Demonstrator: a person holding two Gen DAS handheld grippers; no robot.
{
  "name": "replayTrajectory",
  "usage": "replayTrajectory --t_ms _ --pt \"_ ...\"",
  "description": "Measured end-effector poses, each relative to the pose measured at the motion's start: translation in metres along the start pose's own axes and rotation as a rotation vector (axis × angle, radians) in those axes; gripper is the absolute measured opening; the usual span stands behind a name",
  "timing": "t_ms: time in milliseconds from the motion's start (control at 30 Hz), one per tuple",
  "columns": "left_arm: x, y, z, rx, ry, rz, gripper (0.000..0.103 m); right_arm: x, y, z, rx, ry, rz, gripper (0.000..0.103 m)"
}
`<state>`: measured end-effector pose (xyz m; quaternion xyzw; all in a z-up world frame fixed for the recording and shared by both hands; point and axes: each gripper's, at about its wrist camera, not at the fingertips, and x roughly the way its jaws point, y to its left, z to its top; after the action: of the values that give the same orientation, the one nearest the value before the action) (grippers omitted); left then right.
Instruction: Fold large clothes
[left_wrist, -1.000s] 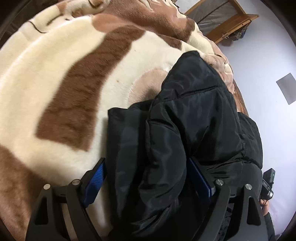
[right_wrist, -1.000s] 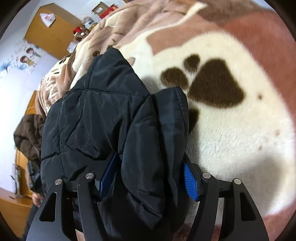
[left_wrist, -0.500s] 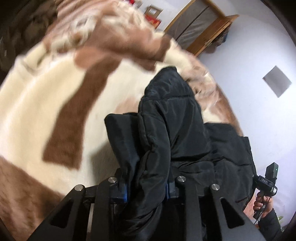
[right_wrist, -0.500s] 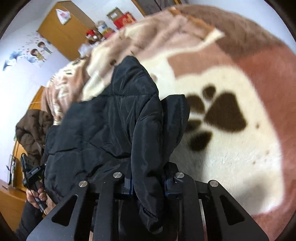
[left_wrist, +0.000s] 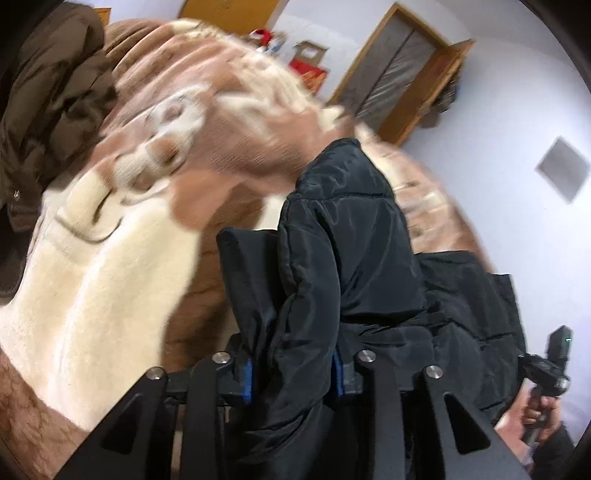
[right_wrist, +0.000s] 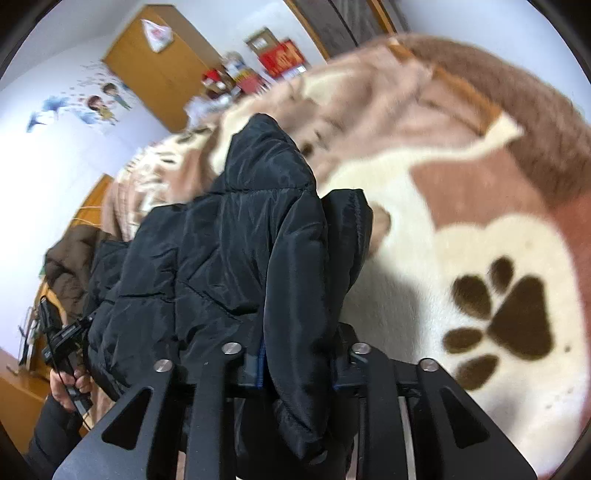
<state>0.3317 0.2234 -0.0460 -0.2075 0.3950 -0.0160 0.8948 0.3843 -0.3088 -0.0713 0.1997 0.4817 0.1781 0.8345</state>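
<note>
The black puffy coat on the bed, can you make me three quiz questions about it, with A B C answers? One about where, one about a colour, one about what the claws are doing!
1. Where does the far end of the black coat lie?
A. on a fluffy blanket
B. on a wooden floor
C. in a basket

2. What colour is the paw print on the blanket?
A. blue
B. dark brown
C. green

3. What is between the fingers of the left claw and the right claw?
A. nothing
B. a pillow
C. folds of the coat

Answers: 1 A, brown and cream blanket lies all round the coat. 2 B, the print is dark brown on cream. 3 C, black fabric fills both claws' jaws, which are opening slightly.
</note>
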Motion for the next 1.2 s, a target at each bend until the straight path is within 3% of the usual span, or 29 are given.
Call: replayTrajectory --t_ms 33,100,167,300,400,467,567,667,733,800,1000,1200 --pt "0.019 0.009 -0.006 -0.019 0.043 0.044 0.039 0.016 -0.009 -0.005 0.03 0.044 -0.045 0.044" --pt "0.044 0.026 -0.02 -0.062 0.104 0.095 0.052 0.021 -0.017 -0.012 0.053 0.04 -0.039 0.056" --pt "0.04 0.037 -0.03 -0.096 0.073 0.086 0.06 0.013 -0.019 -0.017 0.066 0.025 -0.016 0.058" --pt "0.012 0.046 -0.032 -0.115 0.027 0.073 0.063 -0.023 -0.006 -0.017 0.001 -0.038 -0.056 0.058" --pt "-0.019 0.047 -0.026 -0.119 -0.063 0.113 0.061 -0.058 0.013 -0.011 -0.062 -0.181 -0.122 0.058" --pt "-0.036 0.039 -0.02 -0.112 -0.125 0.111 0.061 -0.064 0.029 -0.008 -0.099 -0.221 -0.113 0.058" --pt "-0.023 0.009 -0.011 -0.005 -0.125 0.111 0.061 -0.035 0.053 -0.006 -0.197 -0.172 -0.191 0.058" --pt "0.014 -0.015 -0.017 0.1 -0.062 0.139 0.061 0.009 0.041 -0.005 -0.18 -0.062 -0.251 0.052" --pt "0.041 -0.015 -0.023 0.112 -0.01 0.183 0.063 0.032 0.023 -0.008 -0.147 -0.008 -0.271 0.052" --pt "0.051 -0.012 -0.027 0.098 -0.01 0.183 0.063 0.034 0.018 -0.008 -0.135 -0.011 -0.268 0.052" --pt "0.015 -0.018 -0.03 0.106 -0.052 0.197 0.062 -0.013 0.035 -0.024 -0.18 -0.099 -0.269 0.052" --pt "-0.042 -0.038 -0.076 0.13 -0.09 0.18 0.063 -0.047 0.061 -0.082 -0.211 -0.132 -0.254 0.052"
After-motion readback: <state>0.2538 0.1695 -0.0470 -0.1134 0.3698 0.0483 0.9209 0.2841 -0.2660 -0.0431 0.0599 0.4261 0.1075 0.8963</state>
